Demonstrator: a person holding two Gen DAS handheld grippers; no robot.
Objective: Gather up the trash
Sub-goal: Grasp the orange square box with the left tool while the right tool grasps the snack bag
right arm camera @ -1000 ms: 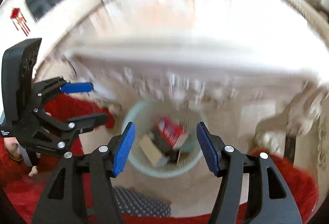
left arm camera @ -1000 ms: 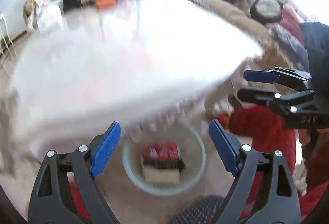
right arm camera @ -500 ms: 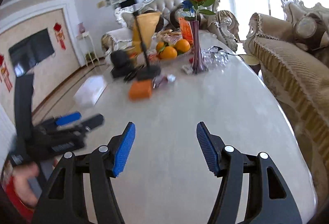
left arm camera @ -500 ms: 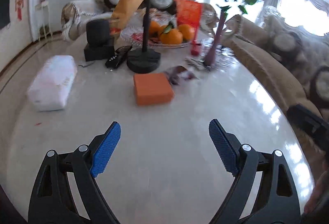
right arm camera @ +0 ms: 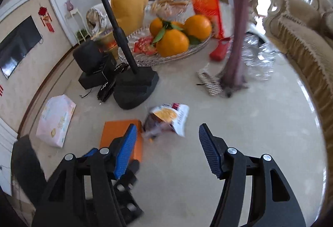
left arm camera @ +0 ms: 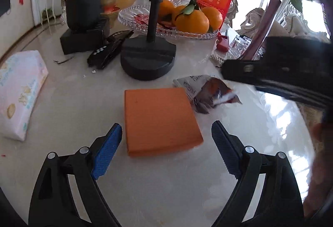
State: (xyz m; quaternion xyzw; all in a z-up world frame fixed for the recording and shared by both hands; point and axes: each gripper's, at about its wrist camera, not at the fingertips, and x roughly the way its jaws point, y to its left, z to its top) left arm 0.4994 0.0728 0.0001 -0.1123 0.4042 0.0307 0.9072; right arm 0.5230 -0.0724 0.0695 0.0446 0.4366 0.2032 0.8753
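A flat orange box point(left arm camera: 160, 118) lies on the pale marble table, and it also shows in the right wrist view point(right arm camera: 118, 135). My left gripper point(left arm camera: 164, 148) is open, its fingers just short of the box's near edge on either side. A crumpled snack wrapper point(left arm camera: 206, 91) lies right of the box; the right wrist view shows the wrapper point(right arm camera: 168, 118) just ahead of my open right gripper point(right arm camera: 166, 150). The right gripper's body point(left arm camera: 281, 68) hangs over the wrapper in the left wrist view. Both grippers are empty.
A black stand base point(left arm camera: 147, 58) with a pole stands behind the box. A glass tray of oranges point(left arm camera: 191, 19), a black speaker point(left arm camera: 83, 10), remotes point(left arm camera: 108, 50), a tissue pack point(left arm camera: 18, 89) at left, and a purple vase point(right arm camera: 237, 39) crowd the table.
Both grippers rose from over the floor bin with boxes in it, came over the table, and moved forward to the orange box and the wrapper. Both stayed open.
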